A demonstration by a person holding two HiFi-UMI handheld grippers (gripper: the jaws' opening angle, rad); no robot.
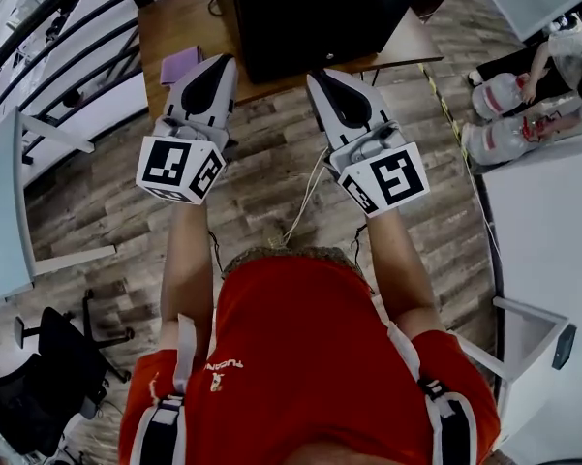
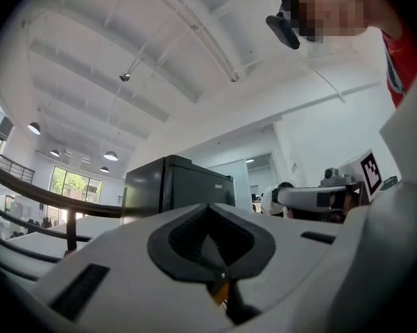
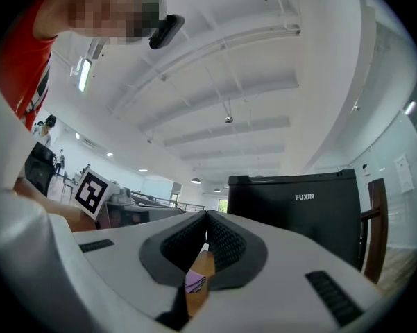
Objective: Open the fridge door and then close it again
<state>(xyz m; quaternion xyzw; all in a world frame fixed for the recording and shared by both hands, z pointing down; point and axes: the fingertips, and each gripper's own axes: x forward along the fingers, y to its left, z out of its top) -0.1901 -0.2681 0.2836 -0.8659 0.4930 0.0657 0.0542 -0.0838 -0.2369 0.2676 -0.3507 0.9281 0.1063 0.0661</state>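
A small black fridge stands on a wooden table ahead of me, its door closed; it shows as a dark box in the left gripper view and in the right gripper view. My left gripper is held out over the floor, its tip at the table's front edge, left of the fridge. My right gripper is beside it, just short of the fridge's front. Both have their jaws shut with nothing between them, and neither touches the fridge.
A purple block lies on the wooden table by the left gripper's tip. White tables flank the wooden floor on both sides. A black office chair stands at lower left. A person crouches at upper right. A cable trails on the floor.
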